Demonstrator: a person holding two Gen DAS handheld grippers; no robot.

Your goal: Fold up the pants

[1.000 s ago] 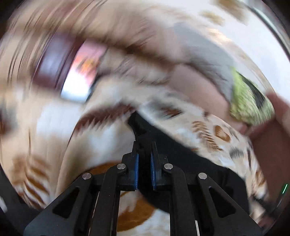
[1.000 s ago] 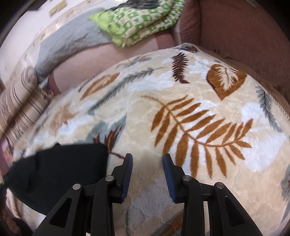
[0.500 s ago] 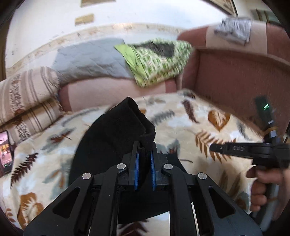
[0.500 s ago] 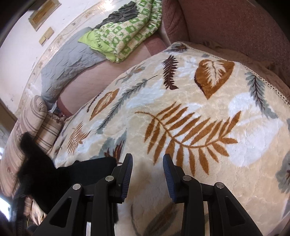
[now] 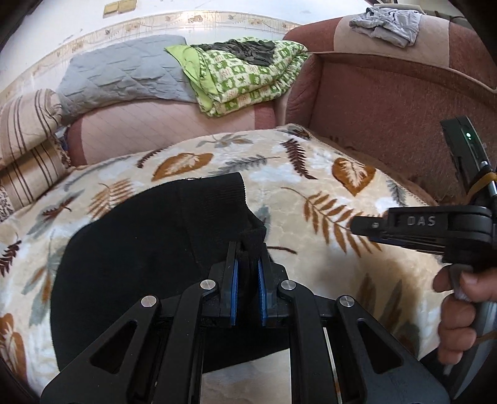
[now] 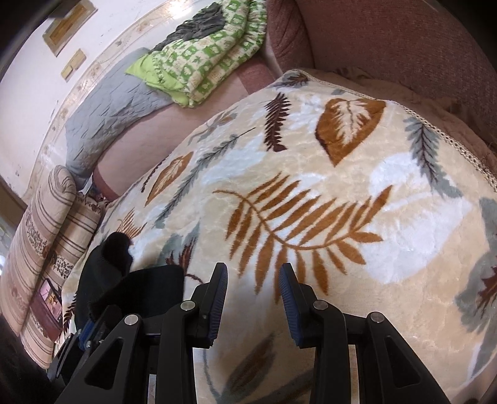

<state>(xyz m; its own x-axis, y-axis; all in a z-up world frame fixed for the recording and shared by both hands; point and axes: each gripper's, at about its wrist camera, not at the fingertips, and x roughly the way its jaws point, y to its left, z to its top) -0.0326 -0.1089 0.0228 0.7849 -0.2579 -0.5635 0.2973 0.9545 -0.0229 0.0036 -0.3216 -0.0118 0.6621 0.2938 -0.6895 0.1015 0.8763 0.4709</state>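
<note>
Black pants [image 5: 133,248] lie bunched on a cream blanket with a leaf print [image 5: 310,192]. My left gripper [image 5: 248,258] is shut on a ribbed end of the pants, and the cloth sticks up between its blue pads. The right gripper [image 5: 357,224] shows at the right of the left wrist view, held by a hand [image 5: 459,314]. In the right wrist view my right gripper [image 6: 252,276] stands open over the bare blanket [image 6: 310,192] with nothing between its fingers. The pants [image 6: 130,279] and the left gripper lie at its lower left.
A reddish sofa [image 5: 388,102] rings the blanket at the back and right. On it lie a grey quilt [image 5: 124,68], a green checked blanket [image 5: 245,74] and a grey garment [image 5: 385,21]. Striped cushions [image 5: 28,149] sit at the left, a phone [image 6: 49,298] beside them.
My left gripper swung fast across the blanket, carrying the pants end to the right and folding the cloth over itself. It then lowered the cloth nearer the blanket. The right gripper shifted only slightly.
</note>
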